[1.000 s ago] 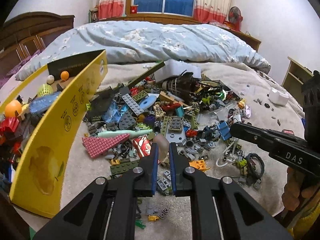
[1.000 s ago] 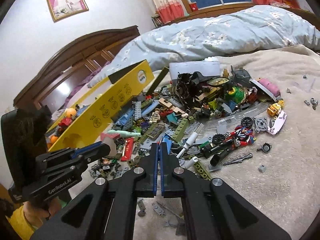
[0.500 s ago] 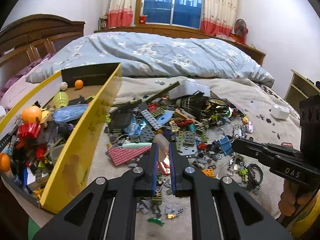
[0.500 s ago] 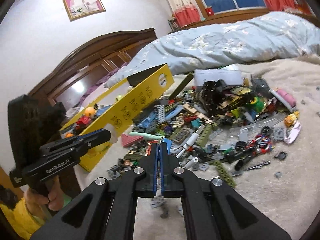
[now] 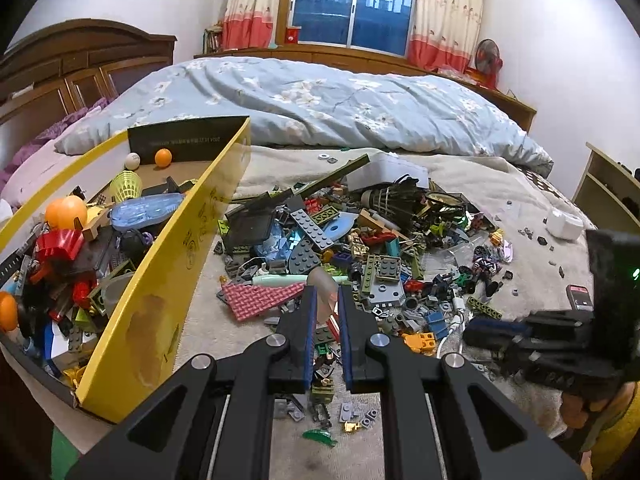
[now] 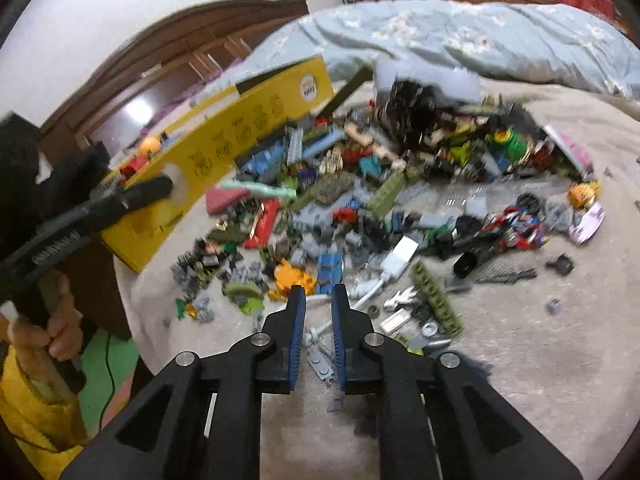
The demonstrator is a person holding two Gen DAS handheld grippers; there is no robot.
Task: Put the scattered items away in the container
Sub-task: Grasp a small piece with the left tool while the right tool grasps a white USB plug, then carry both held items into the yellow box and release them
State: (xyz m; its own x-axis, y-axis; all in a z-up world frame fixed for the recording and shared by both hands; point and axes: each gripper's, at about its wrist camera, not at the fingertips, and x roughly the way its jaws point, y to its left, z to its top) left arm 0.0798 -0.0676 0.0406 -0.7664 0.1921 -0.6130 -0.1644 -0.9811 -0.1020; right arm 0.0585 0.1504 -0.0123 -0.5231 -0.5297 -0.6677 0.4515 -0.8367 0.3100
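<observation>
- The yellow box (image 5: 160,292) lies open at 9 o'clock of the toy pile (image 5: 360,248) on the bed (image 5: 500,360); inside are orange balls (image 5: 66,212), a white ball (image 5: 132,161), a yellow shuttlecock (image 5: 126,186) and mixed bricks.
- The left claw (image 5: 327,308) is clamped on a translucent pale piece (image 5: 324,286).
- The right claw (image 6: 319,312), jaws just parting with nothing gripped, hangs above loose bricks.
- A blue floral duvet (image 5: 340,104) lies at 12 o'clock, below a curtained window (image 5: 352,4).

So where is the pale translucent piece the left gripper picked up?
In the left wrist view, the translucent piece sits pinched between the left gripper's fingertips, raised over the near edge of the brick pile, right of the yellow box.
</observation>
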